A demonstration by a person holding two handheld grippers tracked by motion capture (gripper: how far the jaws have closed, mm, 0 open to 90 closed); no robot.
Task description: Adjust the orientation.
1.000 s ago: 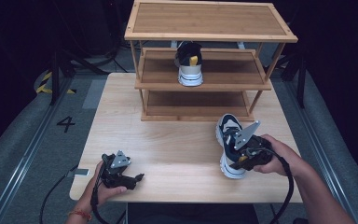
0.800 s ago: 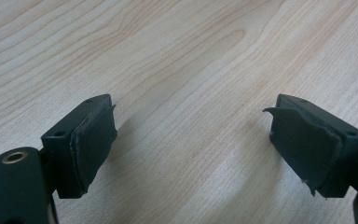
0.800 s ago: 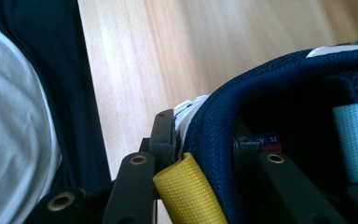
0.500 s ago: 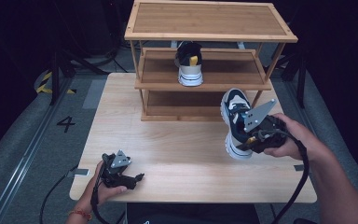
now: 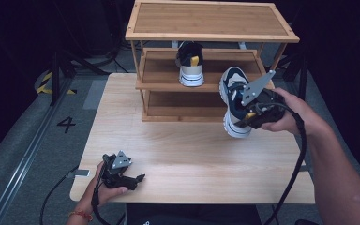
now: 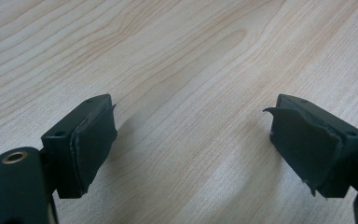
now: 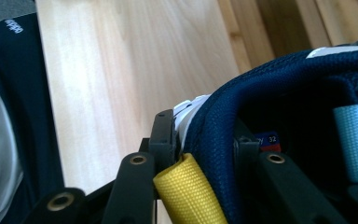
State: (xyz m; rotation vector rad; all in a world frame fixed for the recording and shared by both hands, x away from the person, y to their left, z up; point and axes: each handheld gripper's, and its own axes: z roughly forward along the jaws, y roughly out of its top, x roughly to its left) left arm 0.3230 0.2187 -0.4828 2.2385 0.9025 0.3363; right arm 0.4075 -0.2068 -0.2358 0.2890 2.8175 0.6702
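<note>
Hanging above the bench (image 5: 192, 159) before the wooden rack (image 5: 211, 35), the navy mesh shoe (image 5: 233, 101) with white sole is clamped at its heel collar by the right hand-held gripper (image 5: 243, 117), beside a yellow woven pull tab (image 7: 186, 191); a tongue label reads 32. Left hand-held gripper (image 5: 138, 178) rests wide apart, empty, on pale woodgrain.

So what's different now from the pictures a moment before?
The right hand-held gripper, shut on the heel of the navy shoe, has lifted it off the table and carried it up toward the wooden rack. The shoe now hangs in the air, toe pointing up. The left hand-held gripper stayed resting open at the table's near edge, and the other shoe stayed on the middle shelf.
</note>
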